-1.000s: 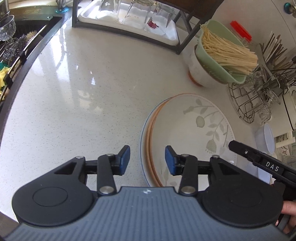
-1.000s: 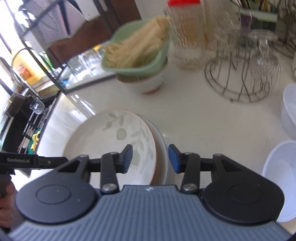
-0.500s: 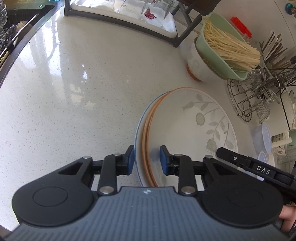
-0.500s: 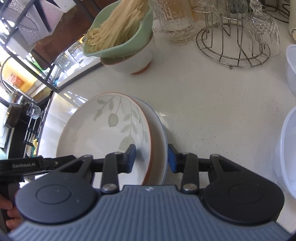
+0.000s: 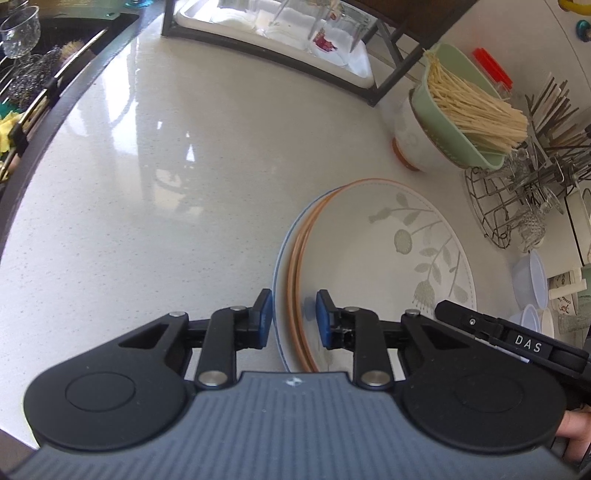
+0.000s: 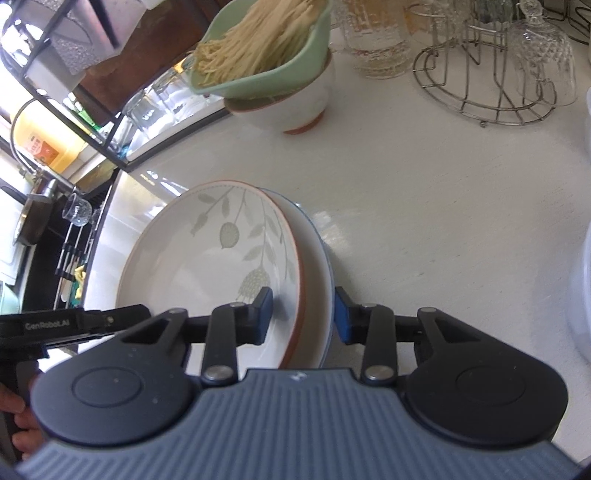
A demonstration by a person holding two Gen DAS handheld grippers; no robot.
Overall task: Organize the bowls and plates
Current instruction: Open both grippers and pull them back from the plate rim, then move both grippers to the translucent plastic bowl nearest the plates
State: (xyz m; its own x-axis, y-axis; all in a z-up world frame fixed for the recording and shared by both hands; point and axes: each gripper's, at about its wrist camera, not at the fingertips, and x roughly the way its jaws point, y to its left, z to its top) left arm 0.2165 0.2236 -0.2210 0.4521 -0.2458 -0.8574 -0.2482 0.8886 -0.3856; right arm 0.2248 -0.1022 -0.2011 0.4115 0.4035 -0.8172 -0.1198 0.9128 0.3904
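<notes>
A stack of plates (image 5: 388, 258) lies on the white counter: a leaf-patterned plate with an orange rim on top, a blue-rimmed one at the bottom. My left gripper (image 5: 292, 317) straddles the stack's left rim. Its jaws are closing, one pad on the blue rim's outside and one on the top plate's face. My right gripper (image 6: 302, 315) holds the opposite rim of the stack (image 6: 207, 258), one pad inside the leaf plate, the other against the blue rim. A green bowl of noodles (image 5: 454, 122) sits in a white bowl (image 5: 413, 147) behind.
A wire rack (image 5: 517, 206) with glasses stands at the right, plastic containers (image 5: 532, 277) beside it. A dark rack with a tray of glasses (image 5: 277, 33) lines the back. The sink (image 5: 22, 74) lies at the far left. Bare counter spreads left of the plates.
Both grippers slid forward over the stack's opposite rims and their jaws narrowed onto them. A second ago both stood wider, short of the rims.
</notes>
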